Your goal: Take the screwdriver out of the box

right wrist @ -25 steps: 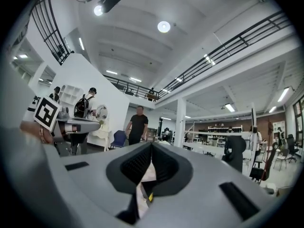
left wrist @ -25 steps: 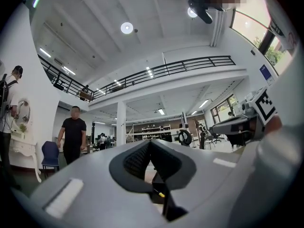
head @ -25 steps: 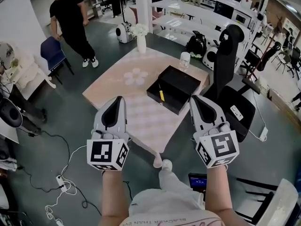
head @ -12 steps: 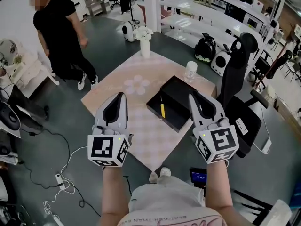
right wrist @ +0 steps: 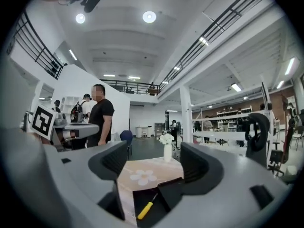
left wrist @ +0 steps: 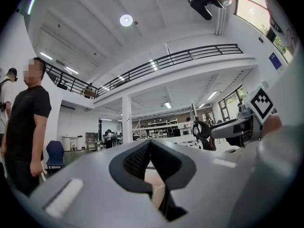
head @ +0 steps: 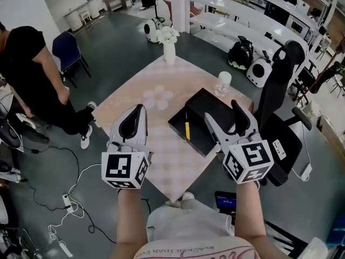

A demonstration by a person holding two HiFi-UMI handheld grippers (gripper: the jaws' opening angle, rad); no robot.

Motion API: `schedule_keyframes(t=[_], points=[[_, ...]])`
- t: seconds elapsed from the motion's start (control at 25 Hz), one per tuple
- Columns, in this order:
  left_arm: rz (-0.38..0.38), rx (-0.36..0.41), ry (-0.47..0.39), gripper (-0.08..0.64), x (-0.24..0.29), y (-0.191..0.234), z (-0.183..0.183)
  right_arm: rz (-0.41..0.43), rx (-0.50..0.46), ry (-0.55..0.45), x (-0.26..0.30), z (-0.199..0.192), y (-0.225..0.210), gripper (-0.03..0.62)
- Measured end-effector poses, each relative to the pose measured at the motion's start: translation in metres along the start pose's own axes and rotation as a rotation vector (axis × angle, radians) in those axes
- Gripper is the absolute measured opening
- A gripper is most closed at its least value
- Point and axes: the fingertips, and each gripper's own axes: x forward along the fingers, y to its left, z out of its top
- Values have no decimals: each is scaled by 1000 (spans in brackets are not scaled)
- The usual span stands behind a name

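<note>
A screwdriver [head: 187, 130] with a yellow handle lies inside an open black box [head: 204, 102] on the pink checked table [head: 137, 99]. My right gripper [head: 222, 112] hovers over the box's near right corner, its jaws opening with nothing between them. In the right gripper view the screwdriver [right wrist: 144, 211] and the box [right wrist: 167, 194] show low between the right gripper [right wrist: 154, 163] jaws. My left gripper [head: 133, 122] is shut and empty over the table's near edge, left of the box. Its jaws meet in the left gripper [left wrist: 150, 148] view.
A white vase of flowers [head: 169, 46] stands at the table's far corner and a white jar [head: 222, 82] sits behind the box. A black office chair [head: 280, 99] stands right of the table. A person in black [head: 32, 82] is at the left. Cables [head: 67, 201] lie on the floor.
The right gripper's jaws have gone from shut to wide apart. Both grippers came closer to the table and box. The person in black walked toward the left edge of the view.
</note>
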Motion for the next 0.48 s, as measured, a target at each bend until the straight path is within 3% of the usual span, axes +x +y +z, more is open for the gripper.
schedule_keyframes(t=[0.2, 0.48], points=[[-4, -6, 19, 9, 6, 4, -8, 19, 108, 63, 10, -14, 2, 324], [-37, -13, 43, 9, 17, 16, -20, -9, 151, 182, 31, -38, 3, 322]])
